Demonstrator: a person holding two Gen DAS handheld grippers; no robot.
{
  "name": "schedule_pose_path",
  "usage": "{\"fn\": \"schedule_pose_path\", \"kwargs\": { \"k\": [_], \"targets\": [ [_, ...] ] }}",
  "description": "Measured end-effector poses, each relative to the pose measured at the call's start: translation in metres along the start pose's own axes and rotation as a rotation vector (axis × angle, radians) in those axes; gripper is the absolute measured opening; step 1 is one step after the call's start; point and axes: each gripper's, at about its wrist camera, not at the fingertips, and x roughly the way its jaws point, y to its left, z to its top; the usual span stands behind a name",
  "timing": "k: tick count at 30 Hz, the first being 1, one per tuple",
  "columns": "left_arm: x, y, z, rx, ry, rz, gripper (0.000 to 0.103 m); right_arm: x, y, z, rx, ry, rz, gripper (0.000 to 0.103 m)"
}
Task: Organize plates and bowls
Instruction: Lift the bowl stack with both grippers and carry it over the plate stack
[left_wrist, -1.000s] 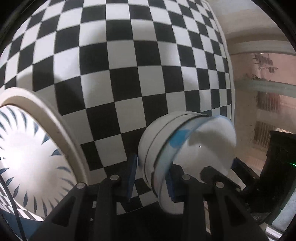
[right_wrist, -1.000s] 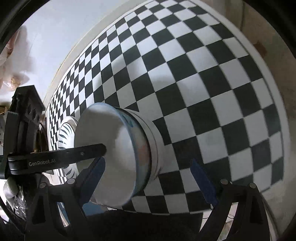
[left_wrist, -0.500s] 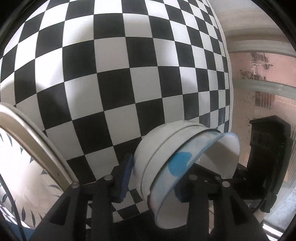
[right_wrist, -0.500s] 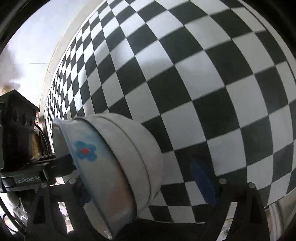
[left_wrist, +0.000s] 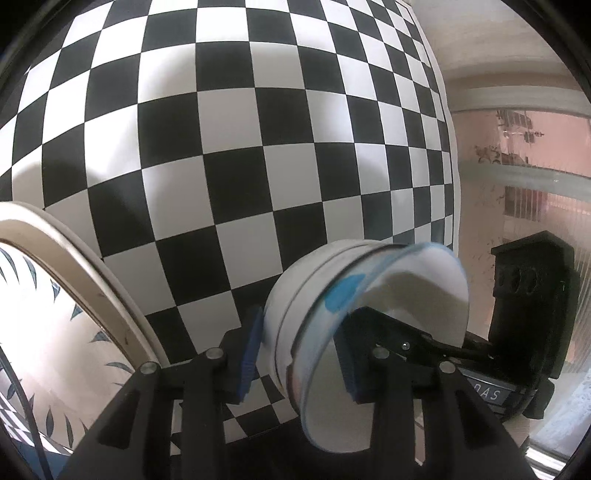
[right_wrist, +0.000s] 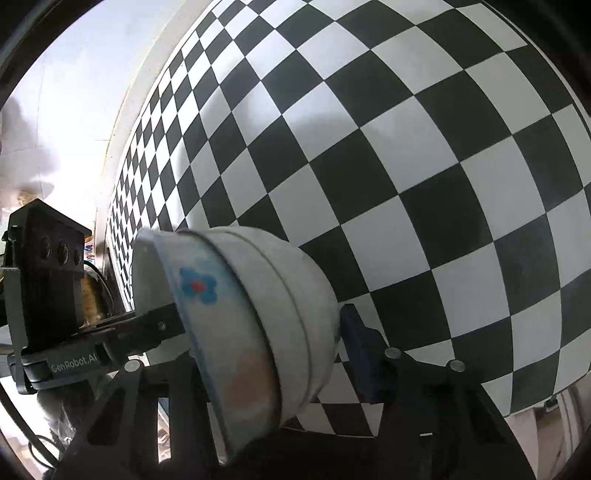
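**Two grips on a tilted stack of bowls**

Checkered black-and-white cloth covers the bench (left_wrist: 229, 155), and it fills most of what I see from both wrists.

Closest to me, my left hand-held gripper (left_wrist: 299, 354) has the stack of bowls (left_wrist: 332, 317) between its blue pads; its jaws are easing shut, one pad against the outer bowl's wall and the other inside, behind the rim of the inner bowl. From the right wrist, my right hand-held gripper (right_wrist: 258, 343) straddles the same stack (right_wrist: 258, 295): its jaws are closing, the right pad (right_wrist: 354, 339) sits at the outer bowl's side, and the left finger is hidden behind the bowls, so I cannot tell whether it presses yet. The stack is tipped on its side, mouth turned away from the bench, and looks lifted clear of the cloth, though I can't be sure.

These read to me as glazed ceramic: stiff, fairly heavy when nested, slick under rubber pads, and likely to chip if they knock together. The inner bowl carries a blue flower and could slide out of its neighbours when tilted. I judge the safest hold is across the wall just below the rims, pinching all layers together rather than only one.

Further left, a large plate (left_wrist: 44, 317) with blue leaf marks lies on the bench, just beside the stack.
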Motion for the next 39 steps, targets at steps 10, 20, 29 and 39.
{"fn": "schedule_pose_path", "kwargs": {
  "k": [10,20,29,39],
  "targets": [
    [-0.013,0.001,-0.003,0.016,-0.033,0.004,0.034,-0.001,0.002,0.000,-0.033,-0.025,0.010,0.052],
    [-0.039,0.008,-0.011,0.022,-0.066,0.001,0.034,-0.005,0.034,0.000,-0.065,-0.032,0.021,0.052],
    [-0.074,0.026,-0.026,0.003,-0.132,-0.008,0.034,-0.003,0.082,-0.001,-0.145,-0.039,0.016,0.052],
    [-0.114,0.067,-0.051,-0.058,-0.209,-0.018,0.034,0.017,0.142,-0.011,-0.235,-0.022,0.028,0.052]
  ]
}}
